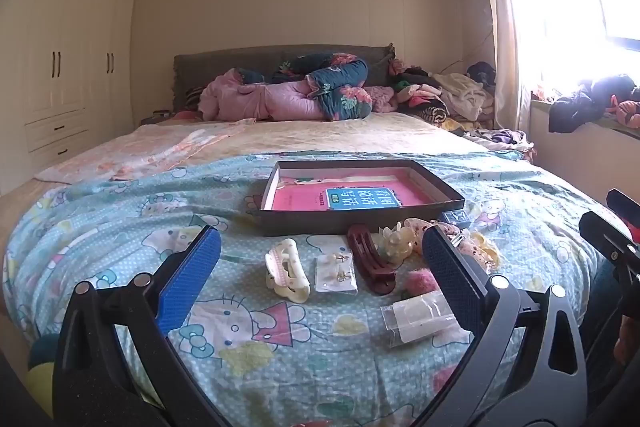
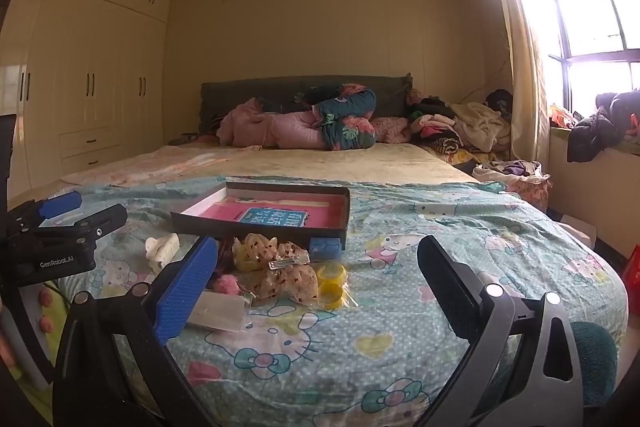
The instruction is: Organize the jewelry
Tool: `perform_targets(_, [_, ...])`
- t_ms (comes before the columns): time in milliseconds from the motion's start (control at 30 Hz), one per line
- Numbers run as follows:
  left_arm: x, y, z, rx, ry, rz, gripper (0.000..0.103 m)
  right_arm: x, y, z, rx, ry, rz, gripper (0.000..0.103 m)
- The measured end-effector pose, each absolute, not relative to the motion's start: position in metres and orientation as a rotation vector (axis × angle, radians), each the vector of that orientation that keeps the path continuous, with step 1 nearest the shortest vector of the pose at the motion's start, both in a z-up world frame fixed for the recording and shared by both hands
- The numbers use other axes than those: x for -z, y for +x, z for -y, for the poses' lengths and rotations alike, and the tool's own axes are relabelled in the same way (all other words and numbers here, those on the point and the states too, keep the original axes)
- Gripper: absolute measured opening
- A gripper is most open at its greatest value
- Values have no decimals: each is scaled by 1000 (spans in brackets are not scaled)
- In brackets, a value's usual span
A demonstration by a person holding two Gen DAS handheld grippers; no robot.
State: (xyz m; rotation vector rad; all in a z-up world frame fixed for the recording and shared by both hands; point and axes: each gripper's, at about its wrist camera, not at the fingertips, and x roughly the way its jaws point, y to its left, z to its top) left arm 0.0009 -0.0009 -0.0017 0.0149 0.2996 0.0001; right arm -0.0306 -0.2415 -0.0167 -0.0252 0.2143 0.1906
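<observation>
A shallow dark box (image 1: 360,217) with a pink lining and a blue label lies on the bed; it also shows in the right wrist view (image 2: 256,225). In front of it lie a cream hair claw (image 1: 286,269), a packet of earrings (image 1: 335,273), a dark red clip (image 1: 370,263), a pale flower clip (image 1: 396,241), a pink pompom (image 1: 420,281) and a clear packet (image 1: 420,317). My left gripper (image 1: 320,267) is open above them. My right gripper (image 2: 316,275) is open, with spotted bows (image 2: 280,267), yellow rings (image 2: 332,281) and a blue box (image 2: 325,249) between its fingers.
The bed has a Hello Kitty cover (image 1: 280,347). Rolled quilts (image 1: 304,95) and piled clothes (image 1: 444,97) lie at the headboard. Wardrobes (image 1: 60,67) stand at left, a window ledge with clothes (image 1: 588,107) at right. The other gripper shows at left in the right wrist view (image 2: 60,239).
</observation>
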Motion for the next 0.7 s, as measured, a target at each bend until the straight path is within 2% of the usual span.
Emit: perform_targets(700, [1,1,1,4,18,-302,93,17,-30,242,-191,-24,-214,97])
